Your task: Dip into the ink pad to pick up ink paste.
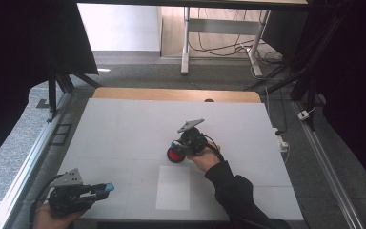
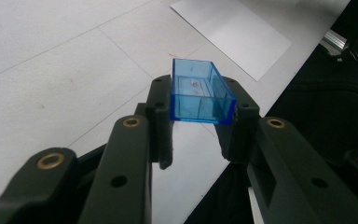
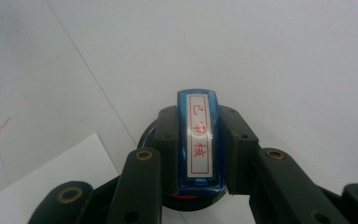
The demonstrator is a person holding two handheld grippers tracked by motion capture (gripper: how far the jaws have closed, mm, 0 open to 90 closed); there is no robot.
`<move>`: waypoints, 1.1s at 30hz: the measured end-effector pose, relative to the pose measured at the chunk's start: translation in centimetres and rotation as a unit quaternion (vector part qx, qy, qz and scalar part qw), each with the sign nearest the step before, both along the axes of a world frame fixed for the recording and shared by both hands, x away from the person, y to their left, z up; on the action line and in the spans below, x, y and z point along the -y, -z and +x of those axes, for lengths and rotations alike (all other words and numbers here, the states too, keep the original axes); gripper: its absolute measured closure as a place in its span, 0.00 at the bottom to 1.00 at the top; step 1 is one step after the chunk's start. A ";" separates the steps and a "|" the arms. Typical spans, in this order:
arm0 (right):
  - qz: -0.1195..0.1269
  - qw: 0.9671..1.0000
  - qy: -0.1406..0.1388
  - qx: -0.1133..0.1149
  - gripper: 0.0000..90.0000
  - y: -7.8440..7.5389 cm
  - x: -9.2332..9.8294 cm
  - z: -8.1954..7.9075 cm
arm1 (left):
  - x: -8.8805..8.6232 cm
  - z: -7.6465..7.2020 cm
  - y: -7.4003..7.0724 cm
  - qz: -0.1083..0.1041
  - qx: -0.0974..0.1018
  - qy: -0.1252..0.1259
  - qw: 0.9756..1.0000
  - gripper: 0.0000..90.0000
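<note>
Ink pad (image 1: 175, 155) sits just behind the paper sheet (image 1: 173, 187) (mid-table).

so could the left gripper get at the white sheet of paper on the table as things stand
Probably not as it is: the left gripper is shut on a clear blue plastic cap. The white sheet of paper lies bare, with an open stretch of table between them.

Left gripper (image 1: 106, 187): low at near-left table edge, held level, jaws pointing right across the table; jaws clamped on a clear blue cap (image 2: 200, 92), pads on its two long sides. Left hand (image 1: 52, 217) under the body, grey plate on top.

Right gripper (image 1: 177, 151): mid-table, tipped down and toward the left; jaws closed on a blue stamp (image 3: 200, 140) (label face up). Right hand (image 1: 205, 157) behind it, dark sleeve running in from bottom edge.
</note>
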State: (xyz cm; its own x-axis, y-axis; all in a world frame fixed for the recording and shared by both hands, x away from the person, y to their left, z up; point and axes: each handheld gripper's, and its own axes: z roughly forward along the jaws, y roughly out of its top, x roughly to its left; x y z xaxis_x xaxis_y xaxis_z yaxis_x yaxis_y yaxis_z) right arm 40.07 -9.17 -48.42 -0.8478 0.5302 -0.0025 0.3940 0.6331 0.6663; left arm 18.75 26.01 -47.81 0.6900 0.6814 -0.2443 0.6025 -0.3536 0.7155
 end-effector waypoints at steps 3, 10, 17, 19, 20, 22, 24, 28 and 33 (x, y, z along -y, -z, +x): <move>0.006 1.000 0.002 -0.005 0.79 0.0 0.2 0.1 | 0.0 0.0 0.0 0.002 0.000 0.000 1.000 0.76; 0.019 1.000 0.002 0.009 0.79 -1.0 0.4 -0.1 | 0.0 0.0 0.0 0.001 0.000 0.001 1.000 0.76; 0.024 1.000 -0.017 0.006 0.79 -1.6 0.5 -0.5 | 0.0 0.0 0.0 0.002 0.001 0.001 1.000 0.76; 0.021 1.000 -0.021 0.005 0.79 -1.5 0.3 -0.6 | 0.0 0.0 0.0 0.002 0.001 0.001 1.000 0.76; 0.020 1.000 -0.023 0.003 0.79 -1.4 0.2 -0.6 | 0.0 0.0 0.0 0.002 0.001 0.001 1.000 0.76; 0.018 1.000 -0.026 0.002 0.79 -1.3 0.0 -0.7 | 0.0 0.0 0.0 0.002 0.001 0.001 1.000 0.76; 0.015 0.999 -0.028 -0.001 0.79 -1.1 -0.2 -0.8 | 0.0 0.0 0.0 0.002 0.001 0.001 1.000 0.76; 0.007 0.999 -0.031 -0.006 0.79 -0.7 -0.5 -0.9 | 0.0 0.0 0.0 0.002 0.001 0.001 1.000 0.76; 0.003 0.999 -0.032 -0.009 0.79 -0.4 -0.6 -0.8 | 0.0 0.0 0.0 0.002 0.001 0.001 1.000 0.76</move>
